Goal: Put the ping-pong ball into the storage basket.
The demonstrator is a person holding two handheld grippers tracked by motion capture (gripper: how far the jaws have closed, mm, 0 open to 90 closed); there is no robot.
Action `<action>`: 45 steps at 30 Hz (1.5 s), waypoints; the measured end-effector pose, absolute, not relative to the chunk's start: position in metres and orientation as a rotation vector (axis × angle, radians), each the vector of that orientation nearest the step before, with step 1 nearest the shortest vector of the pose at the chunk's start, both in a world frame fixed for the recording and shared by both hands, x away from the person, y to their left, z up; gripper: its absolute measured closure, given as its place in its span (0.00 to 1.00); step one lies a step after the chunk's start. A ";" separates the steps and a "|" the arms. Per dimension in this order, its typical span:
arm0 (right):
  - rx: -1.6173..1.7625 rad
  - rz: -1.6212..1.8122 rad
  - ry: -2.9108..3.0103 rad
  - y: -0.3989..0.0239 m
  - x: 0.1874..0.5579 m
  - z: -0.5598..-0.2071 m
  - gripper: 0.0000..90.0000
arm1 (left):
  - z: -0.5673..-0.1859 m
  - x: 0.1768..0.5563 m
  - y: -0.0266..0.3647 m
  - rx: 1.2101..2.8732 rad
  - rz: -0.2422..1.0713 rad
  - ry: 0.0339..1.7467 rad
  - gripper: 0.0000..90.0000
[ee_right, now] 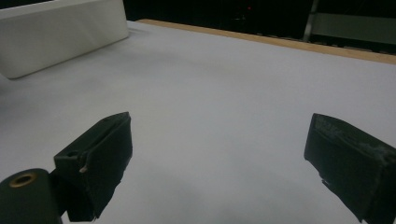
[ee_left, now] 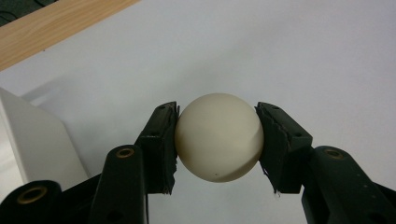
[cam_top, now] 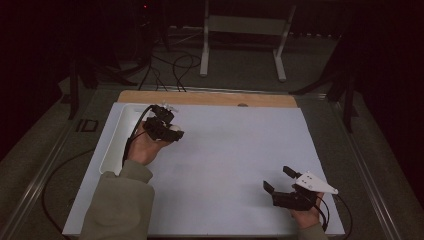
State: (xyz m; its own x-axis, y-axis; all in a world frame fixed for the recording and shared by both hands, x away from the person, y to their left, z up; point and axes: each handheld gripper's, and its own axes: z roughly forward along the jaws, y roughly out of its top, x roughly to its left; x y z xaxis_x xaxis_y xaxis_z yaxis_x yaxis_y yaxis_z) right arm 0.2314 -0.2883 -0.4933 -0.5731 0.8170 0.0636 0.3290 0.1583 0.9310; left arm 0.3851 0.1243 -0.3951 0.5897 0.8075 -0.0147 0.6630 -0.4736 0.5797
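A cream-white ball (ee_left: 218, 136) sits squeezed between the two black pads of my left gripper (ee_left: 217, 140), which is shut on it just above the white table cover. From the high view the same left gripper (cam_top: 172, 131) hovers at the table's far left, beside a white tray (cam_top: 116, 142), and a pale bit of the ball (cam_top: 175, 128) peeks out between its jaws. My right gripper (cam_top: 278, 179) rests near the front right corner, its jaws spread wide with nothing between them. In the right gripper view those jaws (ee_right: 219, 158) frame bare white cover.
The white tray (ee_right: 56, 35) lies along the left edge of the table. A wooden strip (cam_top: 205, 98) borders the far edge. Beyond it stand a white metal frame (cam_top: 245, 30) and loose cables on the floor. The white cover (cam_top: 235, 145) between the hands is bare.
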 end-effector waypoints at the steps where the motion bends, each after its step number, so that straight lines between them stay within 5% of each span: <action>1: 1.087 1.408 1.981 -0.288 0.232 -0.493 0.08 | -0.395 0.385 0.125 2.288 0.353 1.161 0.57; 45: 1.093 1.408 1.983 -0.288 0.232 -0.494 0.08 | -0.391 0.380 0.152 2.305 0.388 1.175 0.57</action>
State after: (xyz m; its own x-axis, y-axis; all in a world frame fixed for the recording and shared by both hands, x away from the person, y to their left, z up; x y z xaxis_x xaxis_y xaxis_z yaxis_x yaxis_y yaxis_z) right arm 0.2320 -0.2879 -0.4941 -0.5721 0.8173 0.0688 0.3343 0.1557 0.9295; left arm 0.3798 0.1525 -0.3909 0.5829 0.8123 0.0188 0.6635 -0.4892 0.5661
